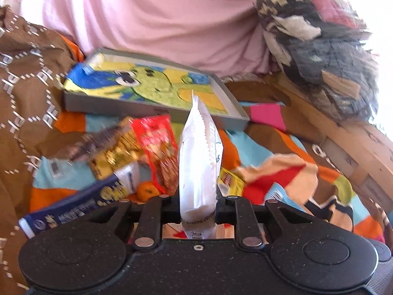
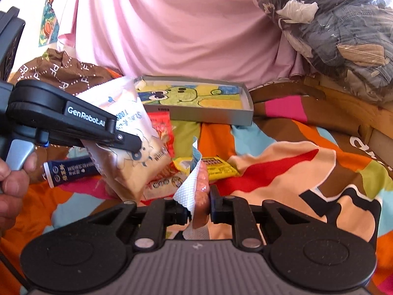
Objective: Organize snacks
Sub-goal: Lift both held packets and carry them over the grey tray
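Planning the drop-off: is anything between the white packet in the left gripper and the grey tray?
Nothing visible. The white packet is held above the snack pile; the grey tray lies open behind, only its drawing inside.

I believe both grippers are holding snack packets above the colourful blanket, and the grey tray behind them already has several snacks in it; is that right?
One detail is wrong: the grey tray holds no snacks, only its cartoon picture, as the right wrist view shows. The rest stands: the left gripper holds a white packet and the right gripper a sausage packet, above the blanket.
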Action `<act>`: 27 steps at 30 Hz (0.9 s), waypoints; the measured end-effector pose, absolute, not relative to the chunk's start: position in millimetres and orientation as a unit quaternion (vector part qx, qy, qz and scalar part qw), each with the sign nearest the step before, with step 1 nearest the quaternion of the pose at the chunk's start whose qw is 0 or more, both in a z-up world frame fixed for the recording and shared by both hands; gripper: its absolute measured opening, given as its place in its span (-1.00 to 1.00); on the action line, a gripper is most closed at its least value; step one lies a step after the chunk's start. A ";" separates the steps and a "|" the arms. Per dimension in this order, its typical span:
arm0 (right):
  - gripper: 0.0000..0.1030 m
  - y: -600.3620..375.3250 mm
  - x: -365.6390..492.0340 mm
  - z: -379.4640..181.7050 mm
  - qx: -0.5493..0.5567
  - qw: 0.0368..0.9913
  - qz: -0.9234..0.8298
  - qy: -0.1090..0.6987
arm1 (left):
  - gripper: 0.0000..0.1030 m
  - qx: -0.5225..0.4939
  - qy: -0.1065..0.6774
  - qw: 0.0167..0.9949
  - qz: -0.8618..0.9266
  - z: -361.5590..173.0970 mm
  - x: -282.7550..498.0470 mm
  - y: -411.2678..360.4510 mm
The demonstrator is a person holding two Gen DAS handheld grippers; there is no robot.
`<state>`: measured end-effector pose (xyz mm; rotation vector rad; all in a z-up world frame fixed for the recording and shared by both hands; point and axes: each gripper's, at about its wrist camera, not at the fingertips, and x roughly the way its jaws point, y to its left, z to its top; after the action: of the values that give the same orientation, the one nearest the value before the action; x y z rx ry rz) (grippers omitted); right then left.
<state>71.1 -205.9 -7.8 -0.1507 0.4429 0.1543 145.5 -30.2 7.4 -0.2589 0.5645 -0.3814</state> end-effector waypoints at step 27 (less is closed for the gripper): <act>-0.65 -195.0 241.1 61.1 -0.041 0.972 0.182 0.142 | -0.57 -0.178 0.231 0.946 -0.139 91.5 303.7 9.7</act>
<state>241.1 -195.0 61.1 -0.0822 0.2864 0.3672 303.7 9.7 91.5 -0.3625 0.4709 -0.2838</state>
